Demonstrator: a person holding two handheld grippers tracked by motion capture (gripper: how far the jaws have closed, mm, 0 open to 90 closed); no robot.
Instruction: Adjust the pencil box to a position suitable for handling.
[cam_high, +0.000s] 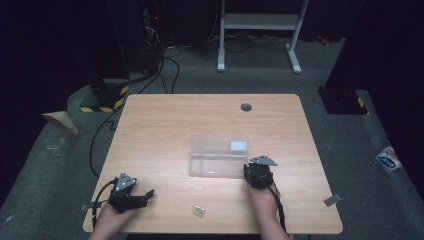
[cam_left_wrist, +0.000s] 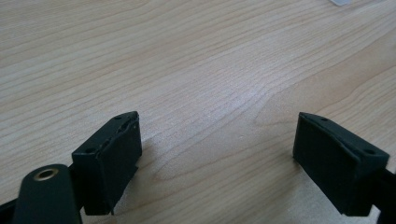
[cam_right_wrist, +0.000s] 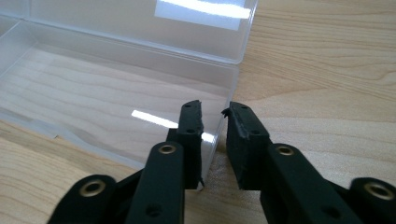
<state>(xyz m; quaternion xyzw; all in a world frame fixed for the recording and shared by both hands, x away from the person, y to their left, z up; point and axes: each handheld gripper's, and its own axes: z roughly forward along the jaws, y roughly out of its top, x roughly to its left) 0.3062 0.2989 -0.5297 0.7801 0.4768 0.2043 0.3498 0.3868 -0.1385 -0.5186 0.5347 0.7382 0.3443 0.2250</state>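
A clear plastic box (cam_high: 218, 156) lies open at the middle of the wooden table (cam_high: 165, 125), its lid folded flat behind it. My right gripper (cam_high: 248, 170) sits at the box's right end. In the right gripper view the jaws (cam_right_wrist: 215, 116) straddle the thin end wall of the box (cam_right_wrist: 93, 84), one jaw inside and one outside, with a small gap left, so the pads are not pressing. My left gripper (cam_high: 147, 196) rests near the table's front left corner, its jaws (cam_left_wrist: 217, 140) wide open over bare wood. A small yellowish item (cam_high: 199, 210) lies near the front edge.
A round cable hole (cam_high: 246, 107) is at the table's far side. Beyond the table stand a white metal frame (cam_high: 260, 22) and dark equipment with cables on the grey floor. Bare wood stretches left of the box.
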